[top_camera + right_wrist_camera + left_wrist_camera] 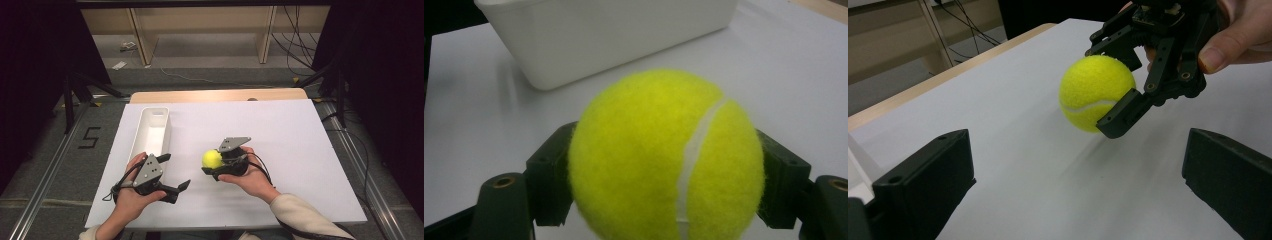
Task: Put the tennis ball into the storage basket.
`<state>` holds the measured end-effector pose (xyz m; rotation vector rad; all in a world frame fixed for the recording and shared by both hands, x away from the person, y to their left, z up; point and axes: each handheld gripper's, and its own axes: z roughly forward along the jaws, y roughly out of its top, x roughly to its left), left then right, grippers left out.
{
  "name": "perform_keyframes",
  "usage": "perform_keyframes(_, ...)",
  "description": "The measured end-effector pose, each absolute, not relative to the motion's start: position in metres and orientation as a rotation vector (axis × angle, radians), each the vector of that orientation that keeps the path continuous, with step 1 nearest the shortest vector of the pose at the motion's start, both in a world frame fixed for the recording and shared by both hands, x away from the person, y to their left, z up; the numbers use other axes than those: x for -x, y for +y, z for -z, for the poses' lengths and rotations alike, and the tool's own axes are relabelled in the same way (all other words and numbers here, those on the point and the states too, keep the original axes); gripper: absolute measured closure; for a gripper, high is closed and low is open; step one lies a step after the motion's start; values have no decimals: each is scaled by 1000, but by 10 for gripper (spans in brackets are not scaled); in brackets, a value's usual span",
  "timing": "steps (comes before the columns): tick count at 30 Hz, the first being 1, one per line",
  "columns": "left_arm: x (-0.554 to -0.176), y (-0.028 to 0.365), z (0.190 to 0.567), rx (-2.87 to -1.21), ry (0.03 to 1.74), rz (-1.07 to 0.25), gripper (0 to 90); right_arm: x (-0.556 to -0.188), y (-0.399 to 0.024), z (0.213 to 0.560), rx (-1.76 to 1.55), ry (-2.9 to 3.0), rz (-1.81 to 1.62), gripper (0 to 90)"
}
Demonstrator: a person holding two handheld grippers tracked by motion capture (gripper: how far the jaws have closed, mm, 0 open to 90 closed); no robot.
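High view: right tongs (212, 161) clamping tennis ball (212, 159), left tongs (173, 173) wide, nr white bin (161, 112)

One yellow tennis ball (212, 159). One white rectangular bin (152, 131). One table (300, 150), covered by one white sheet. Two hand-held tongs: the left tongs (175, 175) with both jaws spread wide apart, and the right tongs (212, 161) with both jaws pressed on the single ball. Two hands, one on each tool. On the floor beside the table, one black numeral marking (89, 137), a five.
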<state>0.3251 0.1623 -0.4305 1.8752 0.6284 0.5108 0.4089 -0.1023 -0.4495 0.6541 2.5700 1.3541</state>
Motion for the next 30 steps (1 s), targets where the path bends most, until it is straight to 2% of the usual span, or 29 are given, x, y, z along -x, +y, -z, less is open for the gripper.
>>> perform_keyframes(30,-325,161,431,-1876,625,-512,0,-411,-100,430,-629,2499,-1419,262)
